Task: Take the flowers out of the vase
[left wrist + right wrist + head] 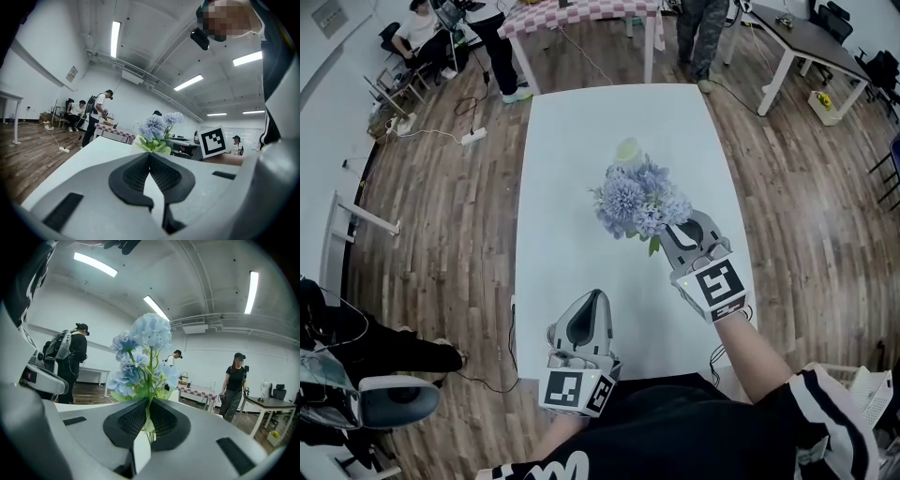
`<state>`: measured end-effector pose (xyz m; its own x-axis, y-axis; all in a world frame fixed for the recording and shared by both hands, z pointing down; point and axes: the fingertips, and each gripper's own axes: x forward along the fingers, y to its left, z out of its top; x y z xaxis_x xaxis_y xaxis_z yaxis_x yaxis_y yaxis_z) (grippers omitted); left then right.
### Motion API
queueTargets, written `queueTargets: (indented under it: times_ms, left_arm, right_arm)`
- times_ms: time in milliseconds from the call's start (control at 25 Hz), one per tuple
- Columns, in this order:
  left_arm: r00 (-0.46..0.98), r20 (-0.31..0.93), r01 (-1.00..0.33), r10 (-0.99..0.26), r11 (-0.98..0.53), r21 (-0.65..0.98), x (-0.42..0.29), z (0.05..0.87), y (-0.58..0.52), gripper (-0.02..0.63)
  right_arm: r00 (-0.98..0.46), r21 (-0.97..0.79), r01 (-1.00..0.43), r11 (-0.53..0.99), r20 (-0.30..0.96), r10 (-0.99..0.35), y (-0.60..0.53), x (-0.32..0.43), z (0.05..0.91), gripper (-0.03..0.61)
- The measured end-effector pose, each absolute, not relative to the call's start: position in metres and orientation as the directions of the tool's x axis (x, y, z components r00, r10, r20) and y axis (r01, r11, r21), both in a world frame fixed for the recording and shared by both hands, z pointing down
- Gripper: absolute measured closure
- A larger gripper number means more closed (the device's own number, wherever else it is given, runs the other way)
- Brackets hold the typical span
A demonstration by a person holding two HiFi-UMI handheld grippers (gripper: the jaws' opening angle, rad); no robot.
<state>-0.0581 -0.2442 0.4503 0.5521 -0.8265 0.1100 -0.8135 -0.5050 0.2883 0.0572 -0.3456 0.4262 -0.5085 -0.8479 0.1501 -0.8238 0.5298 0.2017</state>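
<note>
Clamps the thin green stems (150, 404) of the blue artificial flowers (639, 199) in the right gripper (675, 234), with both ribbed black pads (166, 420) squeezed narrow onto them. Holds the bunch close to level above the white table (572, 187), near its right edge and about halfway along it, with the blooms turned towards the far edge. Fills the middle of the right gripper view with pale blue heads and green leaves rising straight out of the closed jaws.

Leaves a pale round vase (628, 150) on the table just past the blooms, on the far side. Cannot tell from above whether any petals touch it.

Holds the left gripper (595, 300) low over the near edge of the table, to the left of the bunch and well apart from it, aimed at the far edge. Has its jaws together at the tips with nothing between them. Shows only white tabletop through the slot lower down. Catches, beside the flowers in the left gripper view, the marker cube (215, 142) of the other tool.

Places a checked-cloth table (581, 14) and standing people on the wooden floor (441, 216) beyond the far edge.
</note>
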Motion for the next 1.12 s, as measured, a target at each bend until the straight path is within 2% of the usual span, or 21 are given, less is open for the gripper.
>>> queueTargets:
  times_ms: [360, 680, 1120]
  left_arm:
    - [0.531, 0.112, -0.825, -0.840, -0.483, 0.292, -0.065, 0.451, -0.242, 0.609]
    - [0.513, 0.122, -0.837, -0.850, -0.464, 0.291, -0.074, 0.441, -0.263, 0.609]
    - [0.470, 0.130, -0.861, -0.873, -0.421, 0.286, -0.087, 0.449, -0.240, 0.609]
  right_arm:
    - [-0.533, 0.215, -0.801, 0.559, 0.170, -0.829, -0.348, 0.045, 0.434, 0.552]
    - [-0.553, 0.236, -0.769, 0.595, 0.223, -0.803, -0.380, 0.024, 0.444, 0.552]
    - [-0.556, 0.259, -0.727, 0.636, 0.321, -0.767, -0.371, 0.013, 0.489, 0.552]
